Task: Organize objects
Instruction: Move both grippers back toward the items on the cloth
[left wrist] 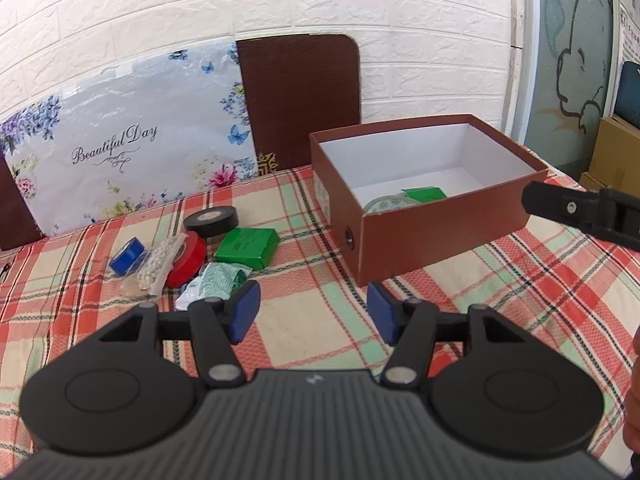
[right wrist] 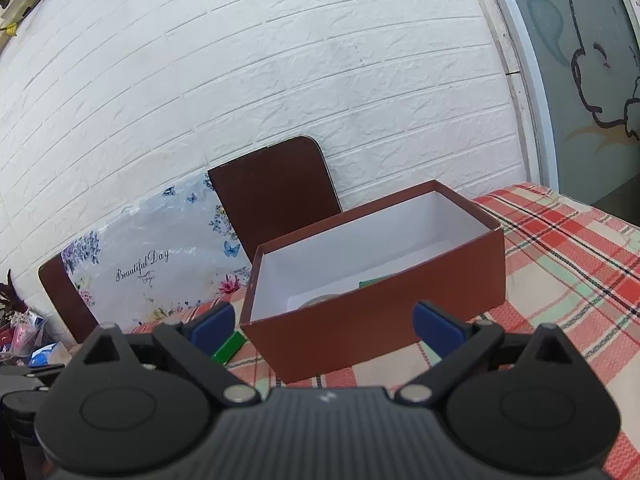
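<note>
An open brown box [left wrist: 420,240] with a white inside stands on the plaid tablecloth [left wrist: 480,320]. In it lie a green packet [left wrist: 424,194] and a clear tape roll [left wrist: 384,204]. Left of the box is a pile: black tape [left wrist: 211,218], red tape [left wrist: 188,260], blue tape [left wrist: 128,256], a bag of white beads [left wrist: 158,266], a green box [left wrist: 247,247] and a green-white packet [left wrist: 218,284]. My left gripper [left wrist: 312,300] hovers open over the cloth between pile and box, empty. My right gripper [right wrist: 324,320] is open in front of the box [right wrist: 360,332], also empty; one of its fingers [left wrist: 560,208] shows at the right.
A floral "Beautiful Day" board [left wrist: 120,148] and a brown chair back [left wrist: 300,96] lean against the white brick wall behind the table. Cardboard boxes [left wrist: 616,148] stand past the table's right end. A person's hand [left wrist: 634,400] shows at the right edge.
</note>
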`<state>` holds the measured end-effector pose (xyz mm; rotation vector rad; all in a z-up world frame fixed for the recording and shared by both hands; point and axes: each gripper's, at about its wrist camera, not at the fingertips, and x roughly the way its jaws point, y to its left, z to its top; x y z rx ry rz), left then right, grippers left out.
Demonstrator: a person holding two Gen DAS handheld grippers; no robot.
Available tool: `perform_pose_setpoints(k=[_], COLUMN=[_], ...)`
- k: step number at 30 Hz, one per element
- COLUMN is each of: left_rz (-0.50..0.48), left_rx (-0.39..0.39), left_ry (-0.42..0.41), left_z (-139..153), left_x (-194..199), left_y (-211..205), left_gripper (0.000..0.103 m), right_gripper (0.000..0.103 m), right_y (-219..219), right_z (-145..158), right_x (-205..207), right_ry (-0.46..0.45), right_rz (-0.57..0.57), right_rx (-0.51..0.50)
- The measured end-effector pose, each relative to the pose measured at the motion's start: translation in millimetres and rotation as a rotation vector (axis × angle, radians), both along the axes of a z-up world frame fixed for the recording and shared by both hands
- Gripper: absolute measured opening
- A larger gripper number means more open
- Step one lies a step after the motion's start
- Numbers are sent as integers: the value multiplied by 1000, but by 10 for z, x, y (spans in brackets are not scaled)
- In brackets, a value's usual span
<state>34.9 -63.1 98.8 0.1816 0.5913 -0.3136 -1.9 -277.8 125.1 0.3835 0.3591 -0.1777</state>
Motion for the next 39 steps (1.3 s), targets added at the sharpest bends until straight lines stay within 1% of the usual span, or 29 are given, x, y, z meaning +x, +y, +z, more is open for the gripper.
perform_pose_setpoints(k=[9, 16, 20, 23, 25, 27, 31, 32, 33, 34, 36, 39], left_rz=[65, 117, 185, 260, 330, 418, 584, 601, 602, 608, 620, 623], left_rx=[-16, -22, -31, -29, -2, 25, 50, -4, -81, -110, -115, -122], left_ry=[27, 44, 60, 71, 45, 18, -42, -30, -47, -66, -68, -88], left_z=[-158, -320, -508, -673, -771, -862, -1093, -1139, -1106, -1091, -1101, -1098], left_x=[128, 274, 401, 551, 618, 693, 728, 722, 689, 664, 670, 653], left_y=[375, 729, 1148, 1558, 1845, 2162, 2650, 2756, 2854, 2887, 2872, 2840], left_gripper=[61, 61, 61, 61, 61, 62, 62, 62, 62, 62, 62, 62], right_gripper=[99, 97, 93, 86, 81, 73, 68, 68, 68, 69, 69, 73], right_y=[304, 579, 818, 1053, 1252, 1523, 2100, 2238, 2371, 2492, 2705, 3030], right_z=[-46, -113, -233, -322, -346, -343, -268, -259, -261, -281, -369, -555], right_x=[155, 319, 467, 620, 748, 930, 1408, 1571, 1758, 1956, 2330, 2783], right_ry=[37, 82, 129, 165, 180, 182, 122, 115, 114, 125, 162, 221], right_rz=[26, 77, 145, 222, 286, 366, 497, 519, 541, 570, 624, 657], right_rx=[-34, -67, -97, -125, -158, -216, -369, -398, -420, -433, -462, -541])
